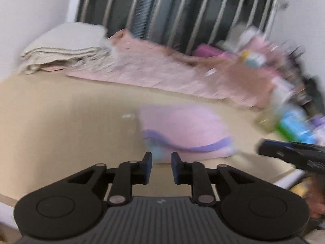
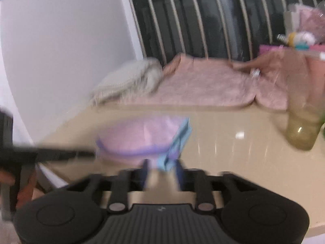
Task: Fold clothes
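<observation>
Lying soft and light on the counter [image 1: 61, 122], the pink garment [image 1: 182, 130] wants an edge pinch; both jaws stand spread and empty.

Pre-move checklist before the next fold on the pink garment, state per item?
1. Left gripper jaws apart, nothing between them: ok.
2. Right gripper free of cloth: cannot tell; the light blue part of the pink garment sits at the jaws, frame blurred.
3. Garment lying on the beige table, in front of both grippers: ok.
4. Garment folded flat: cannot tell, too blurred.
5. Space around the garment: not ok to the right; a yellowish glass stands there.
6. Folded beige cloth and pink towel at the back, apart from the garment: ok.
</observation>
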Motion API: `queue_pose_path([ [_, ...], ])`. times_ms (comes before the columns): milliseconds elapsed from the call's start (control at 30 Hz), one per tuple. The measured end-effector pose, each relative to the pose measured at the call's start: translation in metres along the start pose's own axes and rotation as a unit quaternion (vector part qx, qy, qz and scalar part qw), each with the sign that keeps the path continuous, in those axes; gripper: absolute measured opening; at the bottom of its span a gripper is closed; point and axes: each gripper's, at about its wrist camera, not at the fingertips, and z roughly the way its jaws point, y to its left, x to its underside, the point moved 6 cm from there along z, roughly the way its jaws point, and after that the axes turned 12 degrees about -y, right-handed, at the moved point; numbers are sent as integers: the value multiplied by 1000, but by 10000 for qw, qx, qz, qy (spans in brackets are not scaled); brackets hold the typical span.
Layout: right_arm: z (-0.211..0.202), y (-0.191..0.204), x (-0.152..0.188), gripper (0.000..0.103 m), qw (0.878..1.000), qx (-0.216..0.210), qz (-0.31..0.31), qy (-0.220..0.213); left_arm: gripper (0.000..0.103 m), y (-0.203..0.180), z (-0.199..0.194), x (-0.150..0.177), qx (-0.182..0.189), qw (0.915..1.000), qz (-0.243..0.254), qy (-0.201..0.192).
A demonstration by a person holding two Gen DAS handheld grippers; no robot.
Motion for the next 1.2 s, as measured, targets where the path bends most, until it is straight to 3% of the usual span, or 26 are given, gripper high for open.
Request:
queue_pose_path([
  [33,4,1,-8,44,9999,-26,-32,-118,43,1,0,-10,-29,9998,-16,-196],
  [67,9,3,-17,44,9997,-52,-64,-236,45,2,0,-20,-57,9992,-33,-392],
  [133,34,11,-23,42,9997,-57,-110,-216,44,8,23,-25,-364,9987,-19,-358],
  [233,67,14,-9,39,9996,172,-114,188,27,7,48,-10,-446,9986,-253,102],
  [267,74,13,-3,39,9990,278,-121,322,26,7,56,-4,-467,9980,-335,260],
  [300,82,12,4,32,9981,384,-127,456,26,5,53,2,-408,9981,-367,286],
  [333,84,10,8,13,9978,425,-77,504,25,2,50,5,-355,9983,-350,285],
  [367,83,7,10,6,9979,418,15,488,23,-2,48,7,-299,9987,-309,282],
  [500,72,-16,9,5,9966,693,348,290,21,-14,42,9,-193,9996,-154,122],
  [567,70,-16,12,10,9962,734,329,343,24,-14,50,20,-366,9989,105,260],
  [633,67,-12,16,28,9961,700,168,511,26,-13,47,22,-402,9988,104,272],
  [700,57,-6,11,39,9974,609,49,382,28,-13,38,10,-209,9995,-123,203],
  [767,52,-2,-1,39,9986,535,13,35,40,-14,34,-9,-7,9992,-385,-51],
  [867,76,-1,-16,37,9994,351,-16,-27,40,-16,62,-27,18,9994,-324,-102],
  [933,103,-3,-17,17,9997,201,76,114,31,-5,96,-27,-209,9964,-757,306],
  [1033,139,-13,-12,11,9985,301,217,393,19,7,131,-19,-606,9900,-1068,701],
  [1133,150,-30,1,4,9951,776,288,547,18,9,126,-9,-645,9913,-1034,498],
  [1200,138,-29,2,5,9951,828,323,435,35,11,112,-9,-689,9906,-1116,395],
])
